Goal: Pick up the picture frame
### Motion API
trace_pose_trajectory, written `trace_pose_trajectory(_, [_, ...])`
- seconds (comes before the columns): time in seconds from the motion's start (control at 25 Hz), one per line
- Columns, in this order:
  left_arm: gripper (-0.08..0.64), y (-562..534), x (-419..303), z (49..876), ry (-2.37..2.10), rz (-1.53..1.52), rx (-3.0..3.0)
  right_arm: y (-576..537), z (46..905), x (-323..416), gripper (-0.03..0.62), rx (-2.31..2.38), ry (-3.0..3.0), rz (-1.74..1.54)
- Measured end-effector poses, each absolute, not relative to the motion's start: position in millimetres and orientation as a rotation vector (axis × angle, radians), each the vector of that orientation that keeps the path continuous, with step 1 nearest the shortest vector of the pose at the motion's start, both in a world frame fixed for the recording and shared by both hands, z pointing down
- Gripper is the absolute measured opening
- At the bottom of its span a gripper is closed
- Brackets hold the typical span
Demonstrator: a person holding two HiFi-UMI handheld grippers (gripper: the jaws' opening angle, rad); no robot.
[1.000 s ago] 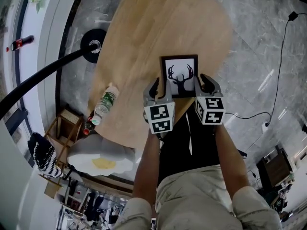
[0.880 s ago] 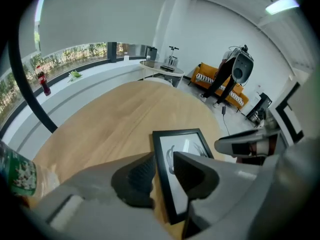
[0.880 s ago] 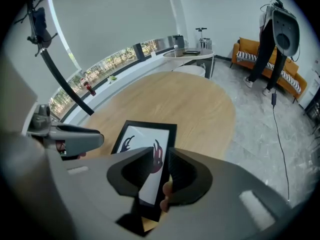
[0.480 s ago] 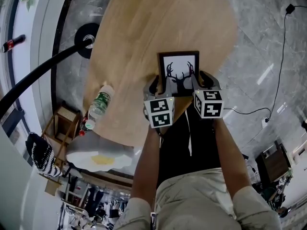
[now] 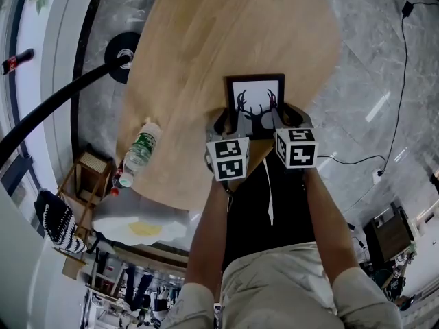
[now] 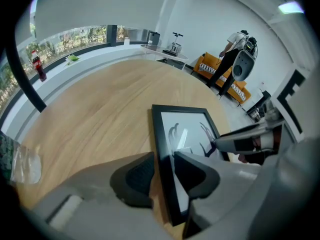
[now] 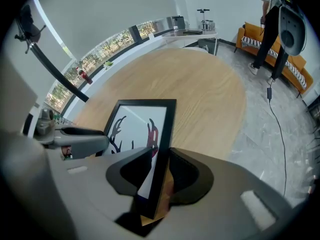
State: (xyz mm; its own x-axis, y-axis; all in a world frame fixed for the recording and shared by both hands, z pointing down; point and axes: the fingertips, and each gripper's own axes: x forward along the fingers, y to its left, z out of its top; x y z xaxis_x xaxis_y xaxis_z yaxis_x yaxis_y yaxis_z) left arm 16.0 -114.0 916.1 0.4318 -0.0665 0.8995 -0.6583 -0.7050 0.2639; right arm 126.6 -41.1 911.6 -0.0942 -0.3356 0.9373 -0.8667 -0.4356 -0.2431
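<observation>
Head view: picture frame (image 5: 256, 105) lies flat on the round wooden tabletop (image 5: 206, 40), near the edge closest to the person, black border, white print with a dark antler design facing up. Left claw (image 5: 231, 120) points steeply down at the frame's left side, right claw (image 5: 287, 115) likewise at its right side; the two marker cubes (image 5: 228, 160) sit side by side just below the frame. Left gripper view: jaws stand wide apart and straddle the frame's left border, one dark pad over the bare wood outside the border, the other over the glass; a sliver of wood shows between the outer pad and the border, so no squeeze seen. Right gripper view: jaws are closing with the frame's right border between them; inner pad lies over the print, outer pad over the wood, a narrow strip of wood visible beside the outer pad, pads not seen pressing. Frame rests on the tabletop, not raised. A clear plastic bottle (image 5: 137, 153) with a green label lies on its side near the tabletop's left rim, well apart from the frame. Grey marble floor (image 5: 384, 60) around the tabletop, a black cable (image 5: 401, 88) running across it
</observation>
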Motion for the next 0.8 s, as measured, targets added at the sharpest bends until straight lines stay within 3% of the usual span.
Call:
trace_pose_trajectory(0.4, [0.088,-113,16,912,-0.637,1.212,2.045,-39,909,129,0.080,1.718,-1.311,1.558])
trace_pose_trajectory(0.8, [0.084,-124,13,885,-0.697,1.141,2.057,-57,883,131,0.074,1.739,-1.377,1.488])
